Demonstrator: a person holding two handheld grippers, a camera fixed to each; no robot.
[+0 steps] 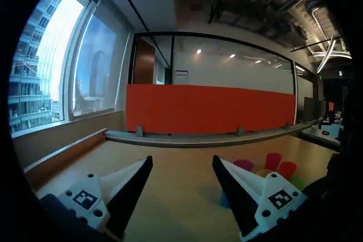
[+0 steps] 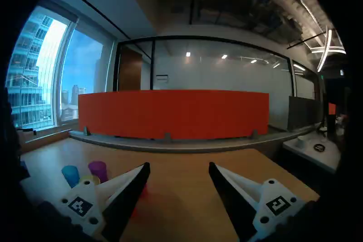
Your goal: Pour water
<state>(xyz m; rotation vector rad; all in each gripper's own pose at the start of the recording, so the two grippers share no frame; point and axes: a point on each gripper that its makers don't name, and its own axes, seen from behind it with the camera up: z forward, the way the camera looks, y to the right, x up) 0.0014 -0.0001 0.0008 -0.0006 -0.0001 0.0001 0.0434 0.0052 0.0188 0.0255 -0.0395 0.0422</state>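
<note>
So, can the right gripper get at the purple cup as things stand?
Probably yes. The right gripper is open and empty; the purple cup stands left of its jaws, off its line, so it must swing left. The blue cup stands close beside.

Left gripper view: cups (image 1: pixel 272 161) on table (image 1: pixel 181 187), lower rt of frame; partition (image 1: pixel 208 108) behind table, ctr; window (image 1: pixel 54 69) far left. Right gripper view: cups (image 2: pixel 97 169) lower left, side desk (image 2: pixel 313 149) rt edge.

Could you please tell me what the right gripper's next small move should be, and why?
Probably turn the right gripper left: its jaws stand open with nothing between them above the wooden table, while the blue cup and purple cup stand off to its left, not ahead of it.
</note>
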